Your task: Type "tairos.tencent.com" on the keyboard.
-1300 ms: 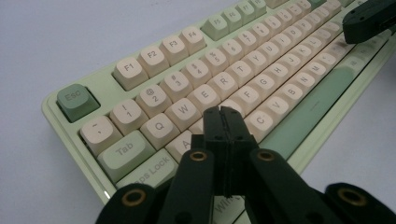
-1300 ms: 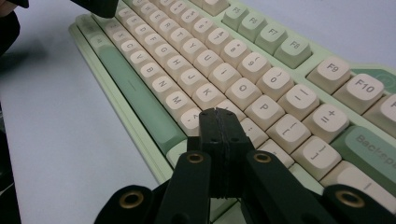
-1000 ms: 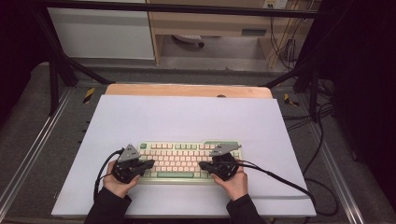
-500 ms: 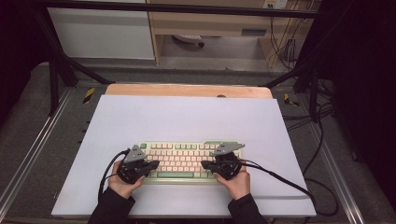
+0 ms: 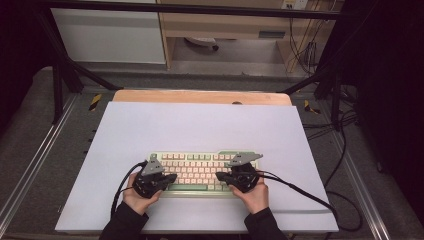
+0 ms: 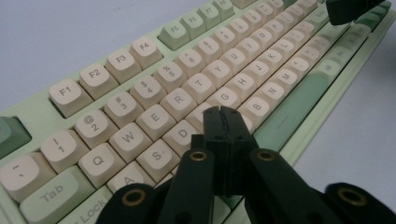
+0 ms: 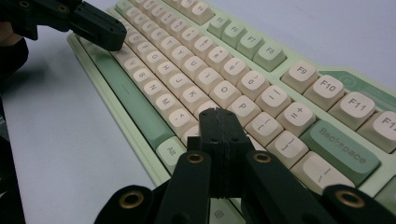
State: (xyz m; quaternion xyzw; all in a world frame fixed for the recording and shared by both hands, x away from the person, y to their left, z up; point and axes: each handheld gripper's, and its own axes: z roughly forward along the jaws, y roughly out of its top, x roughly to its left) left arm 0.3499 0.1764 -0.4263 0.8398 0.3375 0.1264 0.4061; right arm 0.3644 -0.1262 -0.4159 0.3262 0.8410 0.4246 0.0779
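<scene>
A pale green keyboard (image 5: 200, 167) with cream keys lies on the white table top near the front edge. My left gripper (image 5: 172, 176) hovers over its left half, jaws shut with nothing between them; in the left gripper view its tip (image 6: 226, 114) sits above the keys (image 6: 187, 100) near F and G. My right gripper (image 5: 219, 176) is over the right half, also shut and empty; its tip (image 7: 217, 116) hangs over the keys by the full stop, right of the green space bar (image 7: 128, 95). The other gripper (image 7: 100, 28) shows at the top left there.
The white sheet (image 5: 200, 125) covers a wooden table whose far edge (image 5: 200, 96) is bare. Black cables (image 5: 300, 190) trail off to the right from the gripper. Metal frame legs and a cabinet stand beyond the table.
Both grippers have shifted slightly inward over the keyboard; the left one has moved a little to the right. The keyboard has stayed in place.
</scene>
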